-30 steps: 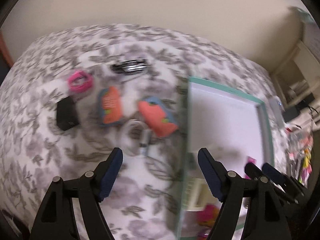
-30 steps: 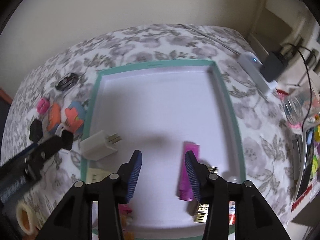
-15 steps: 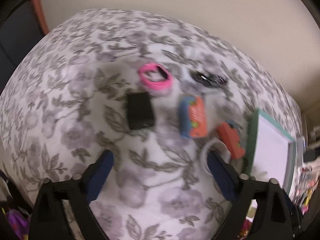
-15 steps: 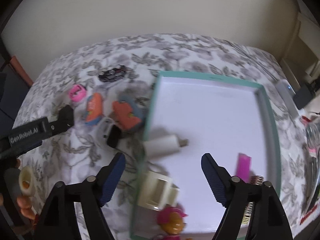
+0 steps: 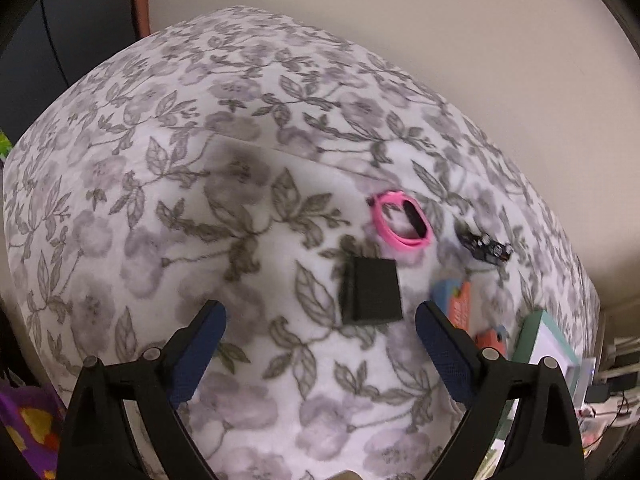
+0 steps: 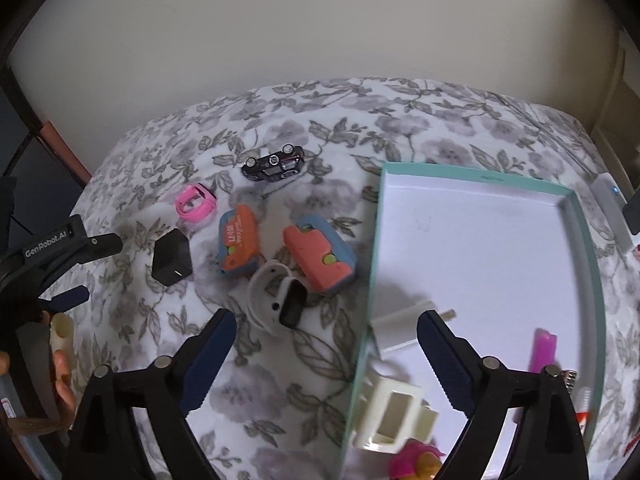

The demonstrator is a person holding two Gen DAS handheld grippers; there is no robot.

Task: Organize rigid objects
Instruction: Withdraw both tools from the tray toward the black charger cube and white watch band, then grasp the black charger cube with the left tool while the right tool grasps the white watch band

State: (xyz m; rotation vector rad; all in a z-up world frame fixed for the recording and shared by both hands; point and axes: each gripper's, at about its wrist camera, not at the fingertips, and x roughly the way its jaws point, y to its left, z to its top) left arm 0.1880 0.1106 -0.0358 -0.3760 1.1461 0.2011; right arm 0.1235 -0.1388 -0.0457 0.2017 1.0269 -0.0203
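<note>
On the floral cloth lie a black cube (image 6: 172,258), a pink band (image 6: 196,202), a black toy car (image 6: 274,162), two orange-and-blue toys (image 6: 238,246) (image 6: 320,258) and a white wristband (image 6: 272,300). My right gripper (image 6: 326,324) hovers over the cloth beside the teal tray (image 6: 480,172). Its jaws are opening with nothing between them, and the wristband lies just ahead. My left gripper (image 5: 320,320) is open and empty, with the black cube (image 5: 372,292) just beyond its fingertips and the pink band (image 5: 402,220) farther off. In the tray lie a white plug (image 6: 400,330) and a pink bar (image 6: 542,350).
A cream holder (image 6: 394,412) and a pink-and-yellow toy (image 6: 416,460) sit at the tray's near left corner. A white power strip (image 6: 610,208) lies beyond the tray's right rim. A wall runs behind the cloth. The left gripper (image 6: 92,272) reaches in from the left edge of the right wrist view.
The left view has swung left from the tray to the black cube, and its jaws have widened. The right jaws spread wide and shifted left, away from the pink bar, to the tray's left rim.
</note>
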